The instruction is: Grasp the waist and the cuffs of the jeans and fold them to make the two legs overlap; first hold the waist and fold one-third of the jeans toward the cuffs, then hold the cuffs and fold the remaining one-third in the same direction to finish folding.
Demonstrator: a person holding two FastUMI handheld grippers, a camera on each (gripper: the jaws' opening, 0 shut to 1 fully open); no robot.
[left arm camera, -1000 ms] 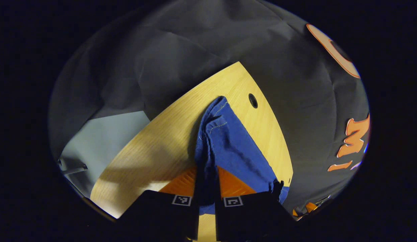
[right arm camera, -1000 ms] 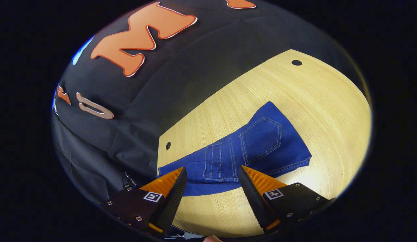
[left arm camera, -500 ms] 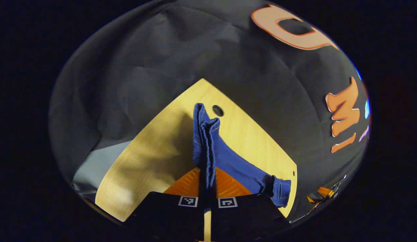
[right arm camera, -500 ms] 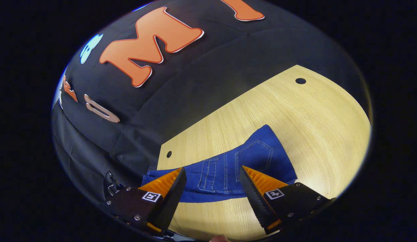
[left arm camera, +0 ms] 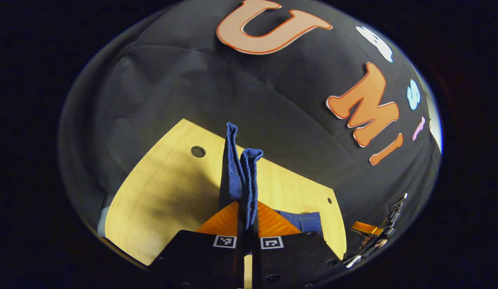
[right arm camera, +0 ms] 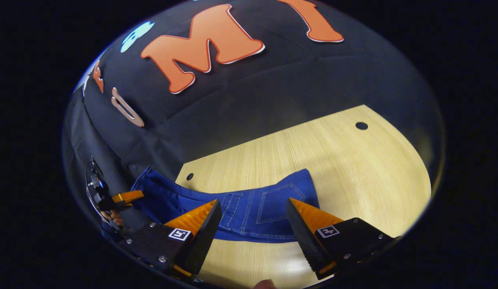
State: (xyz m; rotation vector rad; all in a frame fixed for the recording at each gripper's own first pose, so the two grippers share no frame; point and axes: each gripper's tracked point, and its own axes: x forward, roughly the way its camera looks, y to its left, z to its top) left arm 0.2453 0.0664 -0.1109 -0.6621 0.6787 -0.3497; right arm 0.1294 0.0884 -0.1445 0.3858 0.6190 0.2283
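Dim booth; overhead light glares off the table (right arm camera: 353,168), fisheye edges warp, and shadowed corners seem soft.

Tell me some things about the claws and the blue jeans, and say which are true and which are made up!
1. The left claw is pinching the jeans. True.
2. The right claw is squeezing the jeans too. False: its fingers are spread apart, with the jeans lying beyond them.
3. The jeans rest on a wooden table. True.
4. The jeans are red. False: they are blue.
5. A back pocket shows on the jeans. True.
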